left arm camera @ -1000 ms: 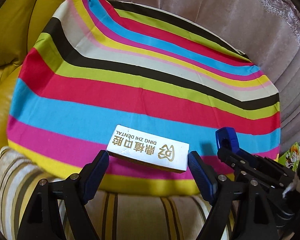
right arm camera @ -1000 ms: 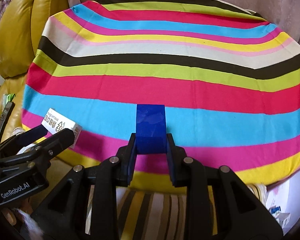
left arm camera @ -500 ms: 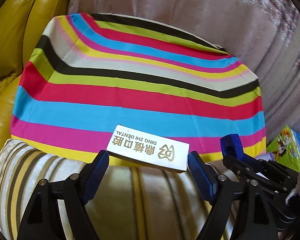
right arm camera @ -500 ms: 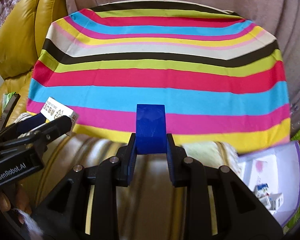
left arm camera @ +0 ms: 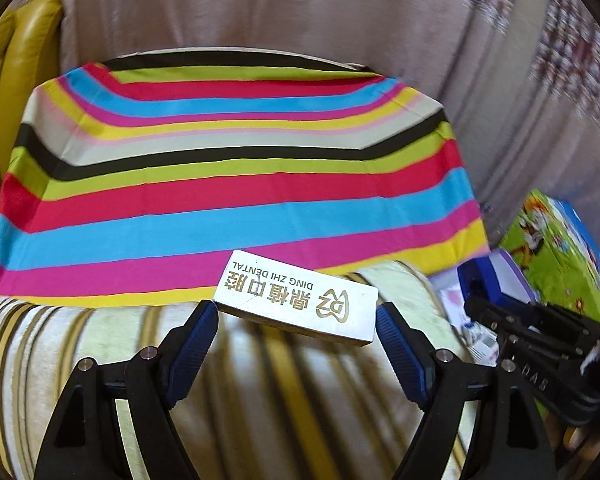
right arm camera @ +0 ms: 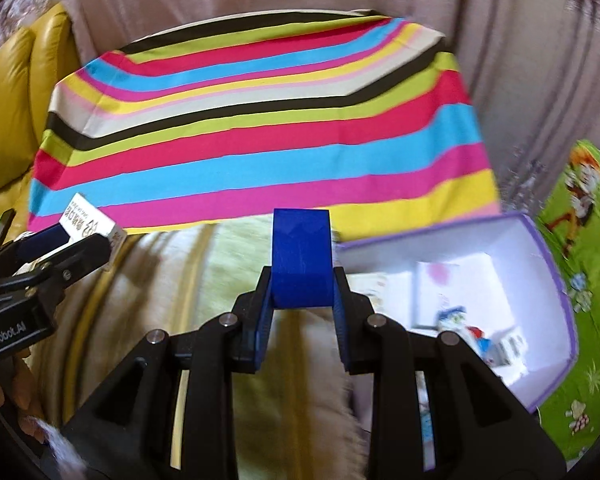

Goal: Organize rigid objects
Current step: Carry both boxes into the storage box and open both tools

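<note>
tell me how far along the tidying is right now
Done: the striped cloth has nothing left on it. In hand: the left gripper holds the white dental box, the right gripper a blue block. Left: both still need setting down, probably into the open purple-edged box.

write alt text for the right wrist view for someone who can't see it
The right gripper clamps a blue block above a striped cushion. An open purple-edged box lies to its right, and the left gripper holds a white dental box at far left.
</note>
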Action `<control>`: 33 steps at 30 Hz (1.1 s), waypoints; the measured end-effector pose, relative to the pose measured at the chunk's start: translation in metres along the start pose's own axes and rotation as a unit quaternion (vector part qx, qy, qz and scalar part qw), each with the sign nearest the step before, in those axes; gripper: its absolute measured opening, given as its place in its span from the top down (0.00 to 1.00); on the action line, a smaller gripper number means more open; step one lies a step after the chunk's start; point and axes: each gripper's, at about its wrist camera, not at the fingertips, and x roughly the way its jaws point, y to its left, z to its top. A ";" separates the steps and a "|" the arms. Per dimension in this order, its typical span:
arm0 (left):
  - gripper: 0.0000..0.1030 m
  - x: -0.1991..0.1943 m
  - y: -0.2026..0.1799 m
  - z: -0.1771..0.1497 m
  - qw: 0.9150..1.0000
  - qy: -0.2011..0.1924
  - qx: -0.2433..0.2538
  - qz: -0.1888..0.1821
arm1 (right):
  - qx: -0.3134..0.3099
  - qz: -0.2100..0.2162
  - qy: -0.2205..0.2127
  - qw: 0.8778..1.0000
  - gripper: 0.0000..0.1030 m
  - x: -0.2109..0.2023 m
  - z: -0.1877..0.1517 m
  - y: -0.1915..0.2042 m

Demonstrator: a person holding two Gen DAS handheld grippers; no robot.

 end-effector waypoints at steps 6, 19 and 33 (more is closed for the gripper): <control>0.21 0.001 -0.039 -0.006 0.999 0.007 0.042 -0.028 | 0.031 -0.023 -0.005 0.999 0.70 -0.016 -0.013 -0.036; 0.21 0.005 -0.104 -0.022 0.990 0.020 0.116 -0.083 | 0.080 -0.085 -0.009 0.993 0.70 -0.036 -0.039 -0.096; 0.21 0.025 -0.148 -0.022 0.981 0.033 0.158 -0.110 | 0.139 -0.144 0.002 0.980 0.70 -0.038 -0.058 -0.152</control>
